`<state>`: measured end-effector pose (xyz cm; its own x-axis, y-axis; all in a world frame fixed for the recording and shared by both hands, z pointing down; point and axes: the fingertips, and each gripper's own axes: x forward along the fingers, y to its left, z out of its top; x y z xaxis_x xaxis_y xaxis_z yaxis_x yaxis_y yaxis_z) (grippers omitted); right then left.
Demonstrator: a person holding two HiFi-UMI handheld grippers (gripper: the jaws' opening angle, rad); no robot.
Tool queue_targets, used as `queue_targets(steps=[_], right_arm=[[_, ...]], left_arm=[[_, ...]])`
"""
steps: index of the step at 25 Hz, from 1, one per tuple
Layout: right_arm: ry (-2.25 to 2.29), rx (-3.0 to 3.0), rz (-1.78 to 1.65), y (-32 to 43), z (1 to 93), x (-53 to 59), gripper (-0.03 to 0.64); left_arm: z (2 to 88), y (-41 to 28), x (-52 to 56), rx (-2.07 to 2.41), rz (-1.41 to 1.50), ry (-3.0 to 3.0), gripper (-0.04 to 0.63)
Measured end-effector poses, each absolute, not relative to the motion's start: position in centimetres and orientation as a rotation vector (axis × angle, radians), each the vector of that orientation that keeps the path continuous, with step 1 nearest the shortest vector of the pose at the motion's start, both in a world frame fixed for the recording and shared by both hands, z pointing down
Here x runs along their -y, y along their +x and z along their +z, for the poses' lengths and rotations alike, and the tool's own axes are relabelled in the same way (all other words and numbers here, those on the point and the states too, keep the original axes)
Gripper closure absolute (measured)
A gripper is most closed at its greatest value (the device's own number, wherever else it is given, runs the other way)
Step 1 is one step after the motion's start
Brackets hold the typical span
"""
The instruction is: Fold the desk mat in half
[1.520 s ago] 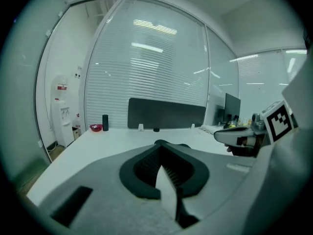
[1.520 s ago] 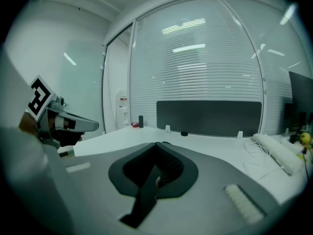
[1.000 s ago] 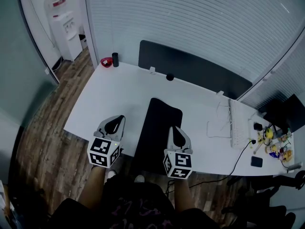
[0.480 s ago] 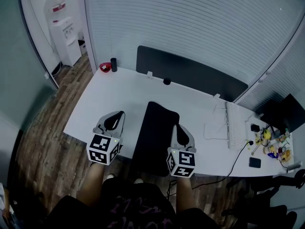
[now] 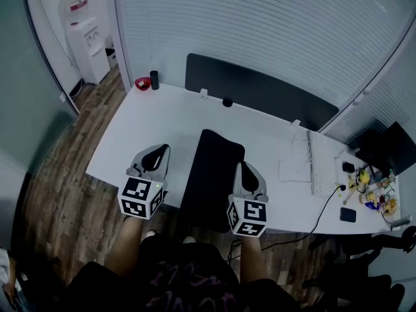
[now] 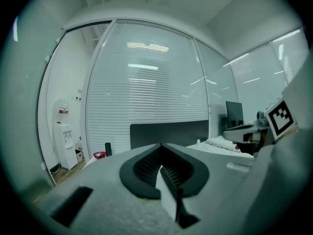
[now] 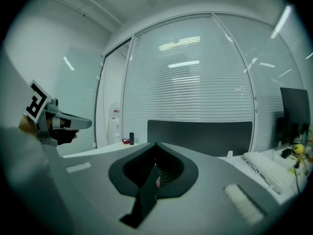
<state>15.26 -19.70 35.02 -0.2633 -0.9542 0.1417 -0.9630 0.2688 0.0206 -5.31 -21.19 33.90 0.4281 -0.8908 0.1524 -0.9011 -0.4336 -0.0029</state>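
Note:
A black desk mat (image 5: pixel 212 174) lies lengthwise on the white desk (image 5: pixel 149 122), and its near end reaches past the desk's front edge. My left gripper (image 5: pixel 160 151) hovers over bare desk to the left of the mat, apart from it, jaws shut and empty. My right gripper (image 5: pixel 242 166) hangs at the mat's right edge near the front; its jaws look shut, and I cannot tell whether it touches the mat. In the left gripper view the left gripper (image 6: pixel 160 146) shows its jaws meeting at the tip. The right gripper (image 7: pixel 156 145) looks the same in the right gripper view.
A black partition panel (image 5: pixel 260 91) stands along the desk's back edge. A red item (image 5: pixel 142 83) and a dark cylinder (image 5: pixel 155 80) sit at the back left corner. A keyboard (image 5: pixel 318 166), cables, a phone (image 5: pixel 348 214) and small colourful items (image 5: pixel 376 197) crowd the right end.
The head view has shifted a little. Both grippers stay shut in nearly the same places, the right one slightly further right along the mat's edge.

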Motion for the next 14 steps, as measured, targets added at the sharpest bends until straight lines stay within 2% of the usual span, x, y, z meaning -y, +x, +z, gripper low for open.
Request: queue_targets(steps=[14], right_arm=[[1.813, 2.378, 0.074, 14.5, 35.7, 18.2, 0.611]], left_arm=[[35.0, -5.9, 19.7, 1.608, 0.181, 2.566, 0.594]])
